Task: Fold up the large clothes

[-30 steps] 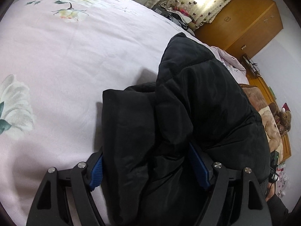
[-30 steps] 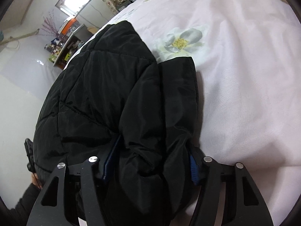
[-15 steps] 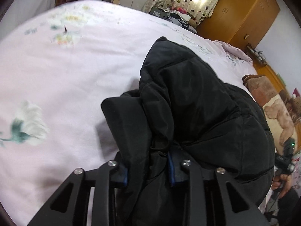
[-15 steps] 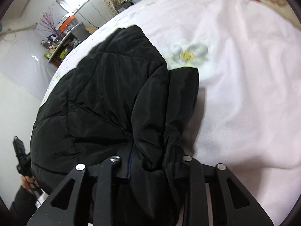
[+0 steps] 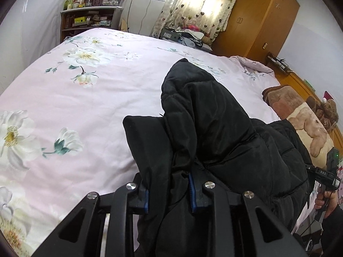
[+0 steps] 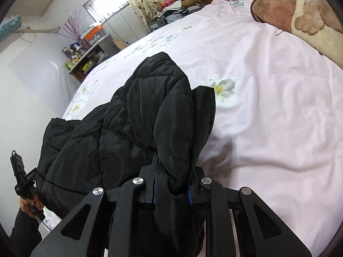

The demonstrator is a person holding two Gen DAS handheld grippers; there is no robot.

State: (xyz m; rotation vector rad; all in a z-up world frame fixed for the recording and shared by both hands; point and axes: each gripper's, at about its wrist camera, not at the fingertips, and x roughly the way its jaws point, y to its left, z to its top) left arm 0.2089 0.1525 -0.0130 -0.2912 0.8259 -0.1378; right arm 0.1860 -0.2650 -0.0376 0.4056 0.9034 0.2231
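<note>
Left gripper (image 5: 169, 194) clamped tight on bunched black puffer jacket (image 5: 214, 132), held raised. Right gripper (image 6: 171, 190) likewise pinching jacket fabric, raised. Each hand visible gripping its handle at frame edge.

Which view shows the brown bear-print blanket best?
The right wrist view: the brown blanket fills the upper right corner, large and sharp, lying on the pink floral bedspread, its paw print plain. In the left wrist view it sits smaller at the right edge, its near end hidden behind the black jacket.
</note>
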